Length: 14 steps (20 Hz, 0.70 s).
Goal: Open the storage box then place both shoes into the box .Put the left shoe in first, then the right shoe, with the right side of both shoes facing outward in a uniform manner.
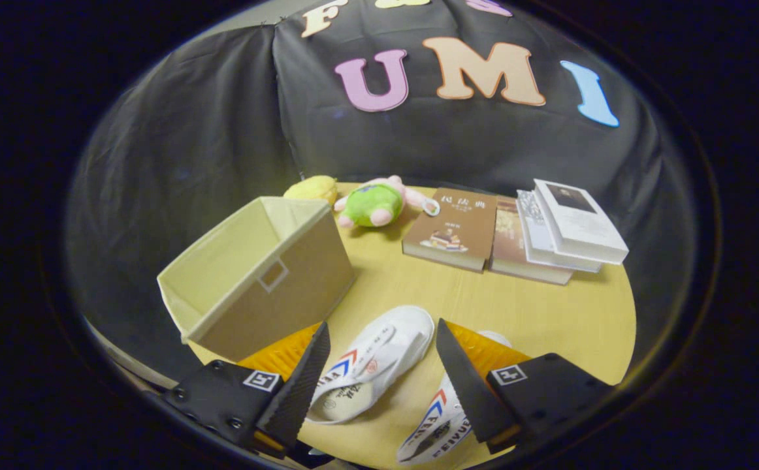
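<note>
Beige storage box (258, 274); white shoes (376, 362), red-blue stripes; green-pink plush (376, 202); brown book (451, 228).

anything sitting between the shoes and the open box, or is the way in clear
Nothing visible blocks it. The box stands open just beyond the shoes, with bare table between. One shoe lies between the open gripper fingers, the other shoe beside it. The plush toy and books lie farther back.

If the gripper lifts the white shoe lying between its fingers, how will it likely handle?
The white canvas shoe looks thin-walled, so it probably squashes under a pinch. Likely light, and may droop at the toe. The open gripper touches nothing; the beige fabric box looks soft too.
</note>
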{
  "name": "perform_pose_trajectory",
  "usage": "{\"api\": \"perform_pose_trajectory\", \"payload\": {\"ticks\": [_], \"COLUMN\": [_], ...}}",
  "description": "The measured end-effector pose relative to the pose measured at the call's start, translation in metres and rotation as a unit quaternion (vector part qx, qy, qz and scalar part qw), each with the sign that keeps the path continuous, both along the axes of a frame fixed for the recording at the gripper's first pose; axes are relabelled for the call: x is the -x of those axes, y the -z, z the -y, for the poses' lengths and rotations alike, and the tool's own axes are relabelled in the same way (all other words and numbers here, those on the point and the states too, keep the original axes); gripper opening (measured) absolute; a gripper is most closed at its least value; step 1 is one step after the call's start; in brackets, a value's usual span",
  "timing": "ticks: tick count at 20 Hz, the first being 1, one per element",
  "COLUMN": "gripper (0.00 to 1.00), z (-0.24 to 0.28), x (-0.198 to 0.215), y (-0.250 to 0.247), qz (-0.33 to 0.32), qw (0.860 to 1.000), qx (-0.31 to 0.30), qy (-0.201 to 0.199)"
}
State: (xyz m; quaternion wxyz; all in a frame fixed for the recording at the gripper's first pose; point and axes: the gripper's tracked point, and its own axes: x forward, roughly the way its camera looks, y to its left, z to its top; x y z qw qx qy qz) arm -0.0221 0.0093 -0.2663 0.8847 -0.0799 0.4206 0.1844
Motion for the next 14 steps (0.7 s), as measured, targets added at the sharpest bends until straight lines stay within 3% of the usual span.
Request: {"api": "perform_pose_trajectory", "payload": {"ticks": [6, 10, 14], "gripper": [0.99, 0.85, 0.84], "z": [0.015, 0.022, 0.015], "x": [0.029, 0.043, 0.049], "y": [0.049, 0.078, 0.098], "qz": [-0.089, -0.134, -0.185], "qw": [0.994, 0.982, 0.977], "qx": [0.039, 0.087, 0.076], "qy": [-0.055, -0.099, -0.080]}}
